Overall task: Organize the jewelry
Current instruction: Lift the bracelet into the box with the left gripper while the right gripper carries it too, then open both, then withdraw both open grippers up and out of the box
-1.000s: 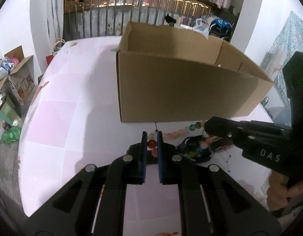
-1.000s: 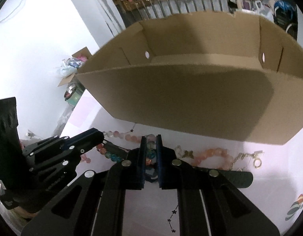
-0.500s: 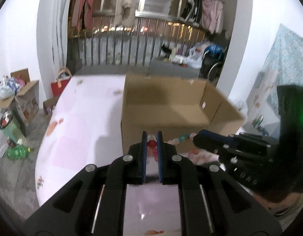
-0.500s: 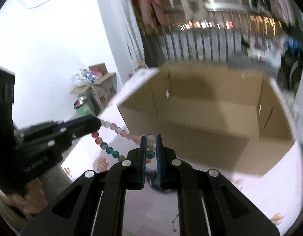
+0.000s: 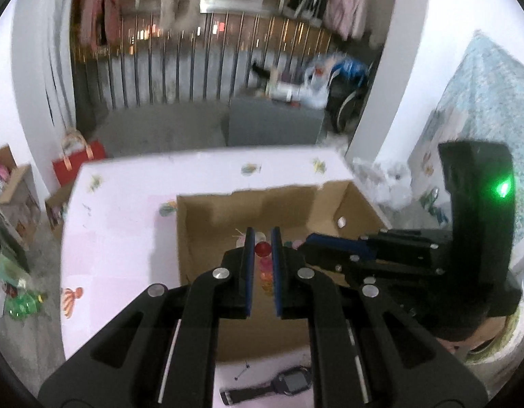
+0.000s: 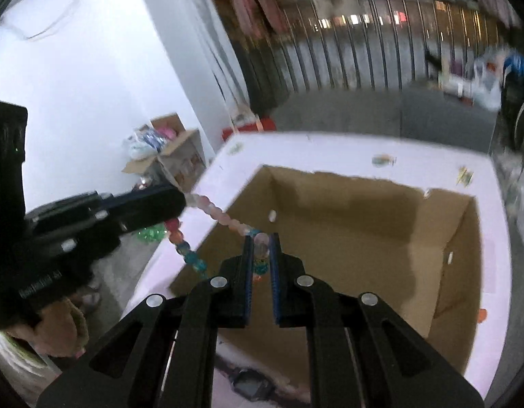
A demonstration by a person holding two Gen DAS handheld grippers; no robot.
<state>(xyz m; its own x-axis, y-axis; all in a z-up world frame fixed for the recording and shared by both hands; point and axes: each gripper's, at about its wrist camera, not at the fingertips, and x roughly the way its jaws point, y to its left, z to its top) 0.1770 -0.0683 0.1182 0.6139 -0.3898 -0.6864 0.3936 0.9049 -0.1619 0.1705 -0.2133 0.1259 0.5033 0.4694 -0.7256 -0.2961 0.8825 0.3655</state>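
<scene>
A string of round beads, pink, red, blue and green, is a bead necklace point(image 6: 211, 211) stretched in the air between both grippers. My left gripper point(image 5: 262, 248) is shut on a red bead point(image 5: 262, 249) of it, above the open cardboard box point(image 5: 330, 204). My right gripper point(image 6: 261, 251) is shut on a pale bead point(image 6: 262, 238) near the box's left wall point(image 6: 228, 231). In the right wrist view the left gripper point(image 6: 180, 200) holds the strand's other end, and a loop hangs down beside the box. The box point(image 6: 364, 224) looks empty inside.
The box stands on a pink table point(image 5: 119, 231) with small cartoon prints. A dark wristwatch point(image 5: 279, 386) lies on the table in front of the box. Cartons and bags sit on the floor at the left point(image 5: 10, 197). A railing and hung clothes are behind.
Both grippers rose from the table with the bead necklace and now hang above the box, looking down into it. The jewelry pile in front of the box has dropped out of view.
</scene>
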